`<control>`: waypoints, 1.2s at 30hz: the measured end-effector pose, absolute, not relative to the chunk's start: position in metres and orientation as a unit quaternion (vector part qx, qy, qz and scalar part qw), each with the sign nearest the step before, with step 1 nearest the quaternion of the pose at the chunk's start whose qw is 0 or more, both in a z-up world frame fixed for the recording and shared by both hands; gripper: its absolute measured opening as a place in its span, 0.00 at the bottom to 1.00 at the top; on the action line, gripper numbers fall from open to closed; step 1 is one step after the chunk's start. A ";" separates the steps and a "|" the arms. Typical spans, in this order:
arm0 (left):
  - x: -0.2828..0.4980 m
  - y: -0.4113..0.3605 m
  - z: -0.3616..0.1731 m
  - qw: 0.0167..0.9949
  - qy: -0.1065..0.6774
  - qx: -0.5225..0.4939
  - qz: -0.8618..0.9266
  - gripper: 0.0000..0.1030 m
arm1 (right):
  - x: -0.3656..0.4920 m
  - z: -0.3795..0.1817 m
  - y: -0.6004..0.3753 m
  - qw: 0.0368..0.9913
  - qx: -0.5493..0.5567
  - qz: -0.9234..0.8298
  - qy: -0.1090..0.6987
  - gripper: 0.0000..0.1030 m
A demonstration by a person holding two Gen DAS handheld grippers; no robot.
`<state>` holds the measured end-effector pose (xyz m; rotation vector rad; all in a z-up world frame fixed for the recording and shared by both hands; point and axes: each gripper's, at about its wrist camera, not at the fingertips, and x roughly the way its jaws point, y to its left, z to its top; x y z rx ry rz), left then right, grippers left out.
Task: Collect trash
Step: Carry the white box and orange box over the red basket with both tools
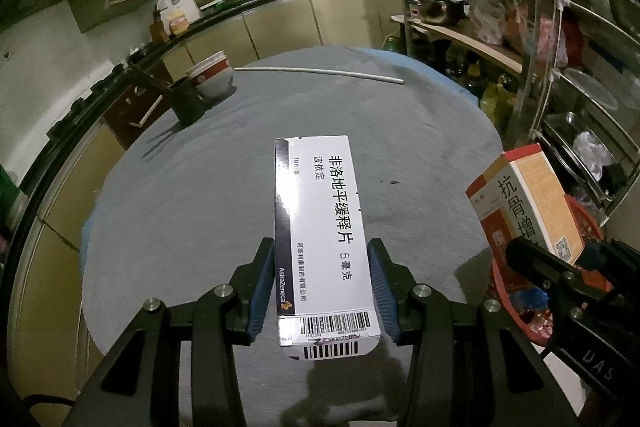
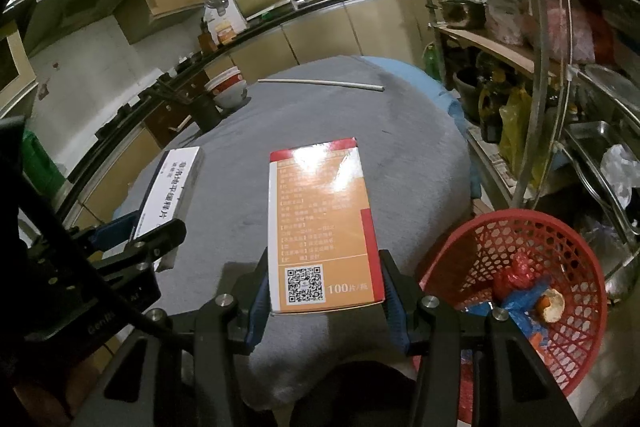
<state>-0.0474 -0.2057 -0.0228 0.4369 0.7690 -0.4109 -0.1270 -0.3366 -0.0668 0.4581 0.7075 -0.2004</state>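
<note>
My left gripper [image 1: 320, 291] is shut on a white medicine box [image 1: 320, 223] with black print, held above the grey table cover [image 1: 192, 211]. The same white box [image 2: 170, 187] shows at the left of the right wrist view, with the left gripper [image 2: 132, 239] around it. My right gripper [image 2: 324, 291] is shut on an orange and red medicine box [image 2: 320, 223], also lifted over the table. That orange box [image 1: 528, 203] appears at the right edge of the left wrist view. A red mesh basket [image 2: 568, 239] stands low to the right, holding wrappers and a peel.
A red and white bowl [image 1: 212, 75] and a dark cup [image 1: 186, 103] sit at the table's far left. A thin white stick [image 1: 320, 73] lies across the far side. A metal rack [image 2: 560, 67] with pots and bags stands on the right. Kitchen counters run behind.
</note>
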 end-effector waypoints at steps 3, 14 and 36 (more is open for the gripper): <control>-0.050 -0.210 -0.024 0.882 0.368 0.215 -0.200 0.46 | -0.131 -0.068 -0.340 0.907 0.226 -0.100 0.343 0.50; -0.055 -0.219 -0.029 0.876 0.371 0.227 -0.211 0.46 | -0.145 -0.075 -0.356 0.899 0.243 -0.116 0.345 0.50; -0.063 -0.236 -0.043 0.861 0.383 0.245 -0.228 0.46 | -0.158 -0.086 -0.375 0.890 0.262 -0.136 0.349 0.50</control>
